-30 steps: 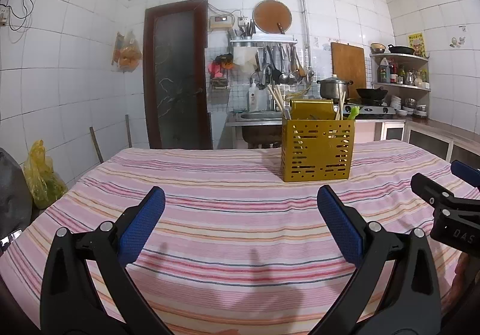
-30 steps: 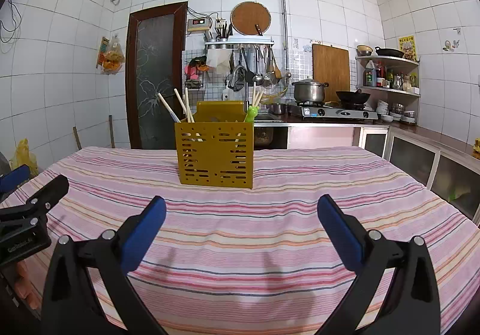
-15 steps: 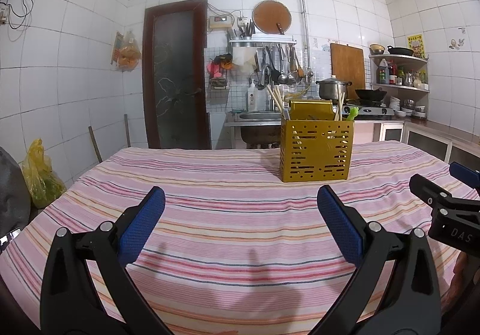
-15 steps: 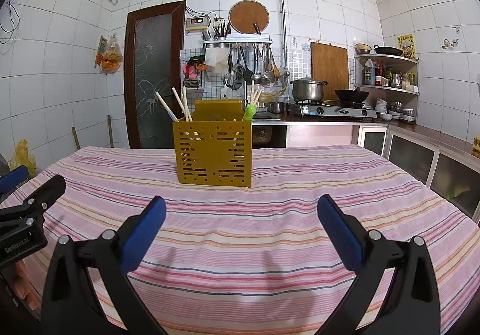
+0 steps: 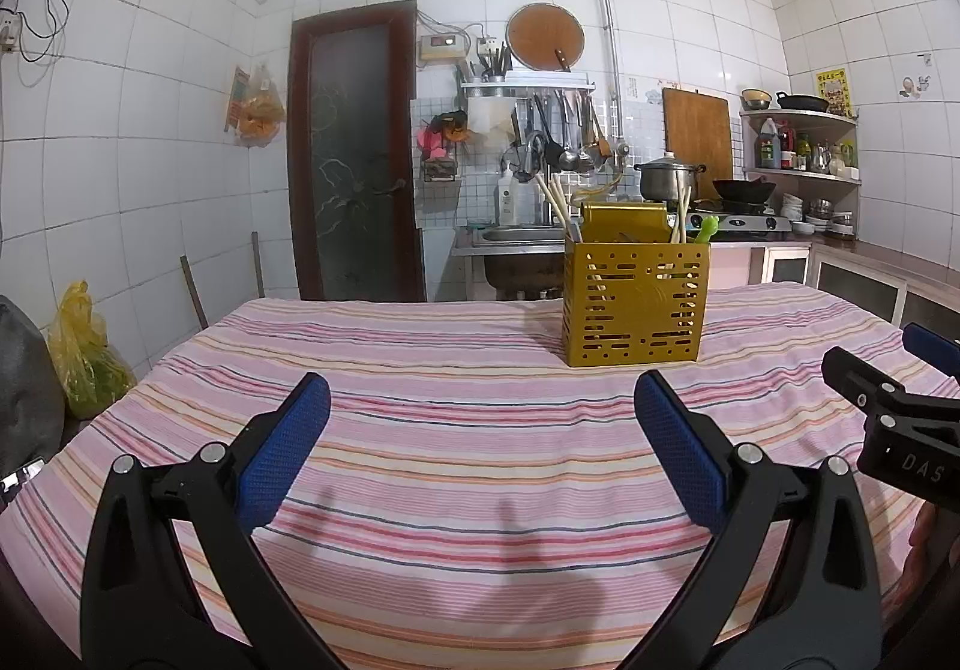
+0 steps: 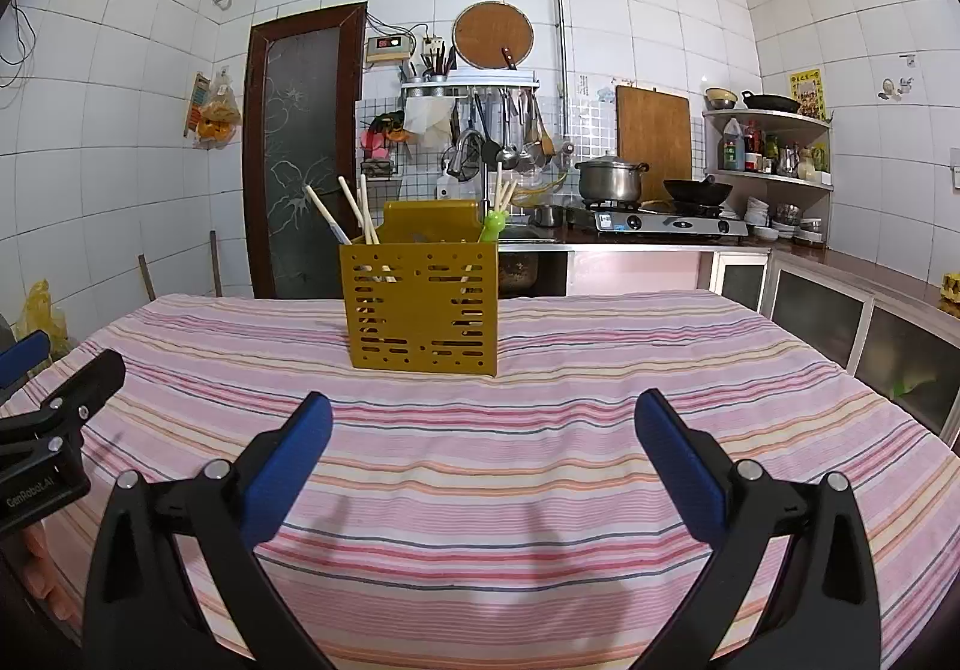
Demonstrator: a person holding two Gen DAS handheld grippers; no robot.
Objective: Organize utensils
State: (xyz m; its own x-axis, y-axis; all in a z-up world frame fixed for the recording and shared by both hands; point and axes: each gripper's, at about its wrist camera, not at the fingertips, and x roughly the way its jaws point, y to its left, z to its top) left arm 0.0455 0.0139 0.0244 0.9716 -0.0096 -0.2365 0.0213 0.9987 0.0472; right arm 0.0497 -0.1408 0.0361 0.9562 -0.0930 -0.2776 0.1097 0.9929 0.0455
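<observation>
A yellow perforated utensil holder [image 5: 635, 302] stands upright on the striped tablecloth [image 5: 456, 430], towards the far side; it also shows in the right wrist view [image 6: 420, 307]. Wooden chopsticks [image 6: 348, 214] and a green-handled utensil [image 6: 493, 223] stick out of it. My left gripper [image 5: 480, 433] is open and empty, low over the cloth, well short of the holder. My right gripper [image 6: 483, 439] is open and empty, also short of the holder. The right gripper shows at the right edge of the left wrist view [image 5: 888, 406].
Behind the table are a sink counter [image 5: 510, 244], a gas stove with a pot [image 6: 612, 181] and wok [image 6: 699, 190], hanging ladles, corner shelves [image 6: 774, 153] and a dark door [image 5: 354, 153]. A yellow plastic bag [image 5: 84, 352] sits left of the table. Cabinets [image 6: 840, 310] run along the right.
Both grippers stay open and nearly still. The view has drifted slightly, so the holder sits a touch lower and further left in both views.
</observation>
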